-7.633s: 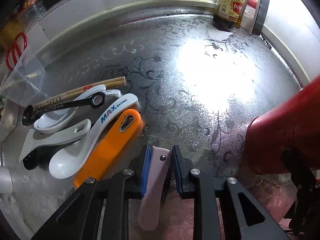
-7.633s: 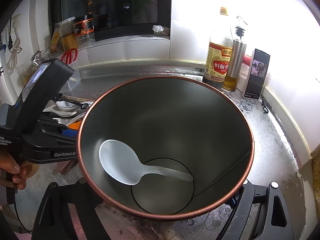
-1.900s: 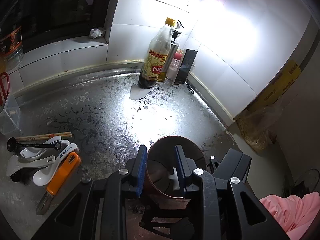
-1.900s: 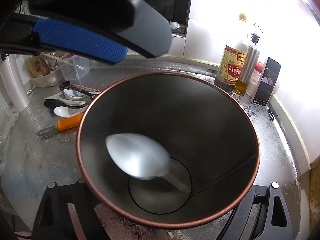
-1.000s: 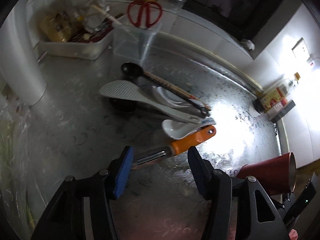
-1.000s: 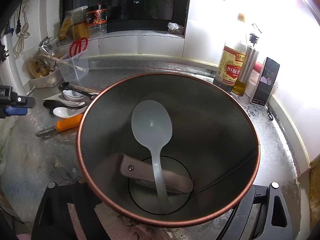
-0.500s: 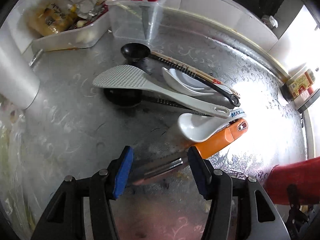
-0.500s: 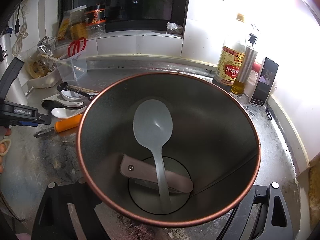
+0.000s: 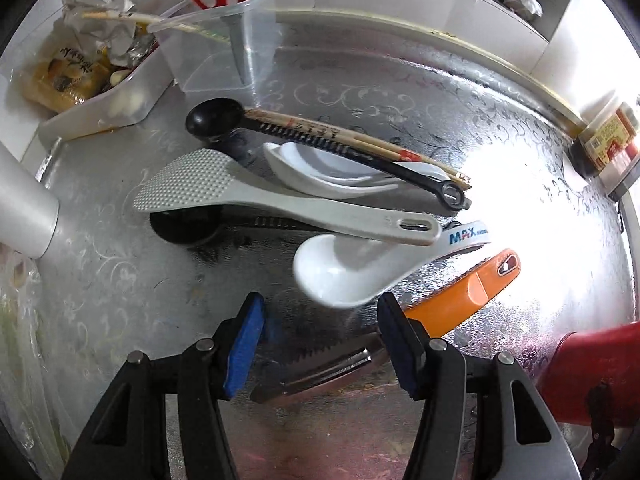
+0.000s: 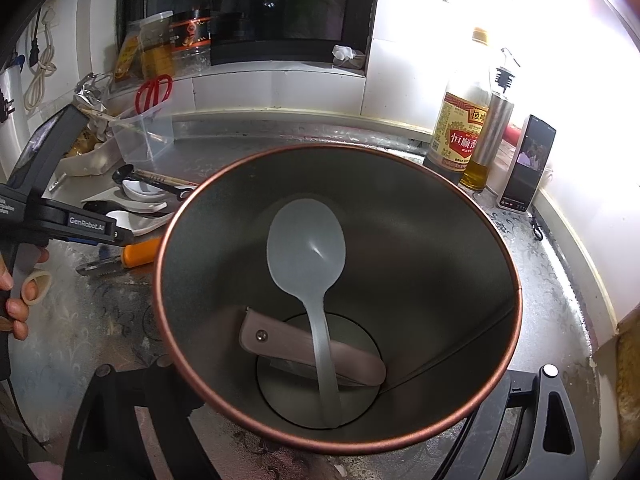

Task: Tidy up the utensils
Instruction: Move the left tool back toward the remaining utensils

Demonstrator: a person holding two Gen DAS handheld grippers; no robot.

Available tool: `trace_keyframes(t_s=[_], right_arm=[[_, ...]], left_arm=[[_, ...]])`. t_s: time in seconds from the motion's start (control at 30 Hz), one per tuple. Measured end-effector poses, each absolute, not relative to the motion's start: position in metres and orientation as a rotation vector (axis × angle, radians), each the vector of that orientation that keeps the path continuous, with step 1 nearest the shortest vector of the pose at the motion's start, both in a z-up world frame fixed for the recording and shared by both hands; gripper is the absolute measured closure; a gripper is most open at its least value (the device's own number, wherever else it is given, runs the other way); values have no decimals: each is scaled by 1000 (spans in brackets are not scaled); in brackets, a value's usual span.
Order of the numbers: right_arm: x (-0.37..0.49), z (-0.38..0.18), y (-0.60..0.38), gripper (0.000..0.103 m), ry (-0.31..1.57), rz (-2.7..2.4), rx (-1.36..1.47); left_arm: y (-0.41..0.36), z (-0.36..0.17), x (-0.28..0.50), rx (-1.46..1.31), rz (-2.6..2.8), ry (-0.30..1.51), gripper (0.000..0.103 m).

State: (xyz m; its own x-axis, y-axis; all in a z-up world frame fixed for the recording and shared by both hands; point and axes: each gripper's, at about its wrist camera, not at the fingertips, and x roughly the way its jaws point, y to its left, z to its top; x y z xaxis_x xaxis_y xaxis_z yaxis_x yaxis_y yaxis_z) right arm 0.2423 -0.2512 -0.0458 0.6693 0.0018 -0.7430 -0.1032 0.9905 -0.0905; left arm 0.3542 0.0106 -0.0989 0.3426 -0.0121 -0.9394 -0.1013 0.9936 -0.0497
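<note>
Low in the left wrist view the left gripper (image 9: 320,336) stands wide apart, its blue pads on either side of the peeler (image 9: 400,324), which lies flat on the counter (image 9: 440,120) with its toothed metal head between the fingers and its orange handle running to the right and up. Nothing is pinched yet. The peeler looks light and stiff; the steel head is narrow, probably slick and sharp-edged, so the orange handle, just past the right pad, seems the surer place to close on. It lies low, so the tips would need to reach almost to the counter.

Just beyond, the white spoon (image 9: 360,268) marked MAX lies beside the handle and may touch it; a careless close could drag it along. It looks ceramic, hence brittle and smooth. Further up lie the paddle (image 9: 260,196), a black scoop (image 9: 216,120), another white spoon and chopsticks (image 9: 352,138), overlapping. A second black utensil is mostly hidden under the paddle.

In the right wrist view the cup (image 10: 336,436) fills the centre, held by the right gripper (image 10: 320,440), whose fingers close around its base. Inside lie a translucent spoon (image 10: 306,252) and a pale-handled tool (image 10: 312,350); its blade is hard to make out.

Glare washes out the right of both views.
</note>
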Motion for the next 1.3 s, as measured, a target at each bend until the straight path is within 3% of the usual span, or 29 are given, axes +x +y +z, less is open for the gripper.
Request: trace_keyframes(t_s=[0.57, 0.97, 1.3], right_arm=[[242, -46, -251, 11, 836, 57, -129], [242, -46, -250, 11, 833, 56, -123], [241, -46, -250, 11, 832, 58, -124]], left_arm=[[-43, -93, 351, 48, 17, 1174, 41], [-33, -88, 337, -14, -12, 1184, 41], [-72, -72, 338, 39, -182, 1166, 41]])
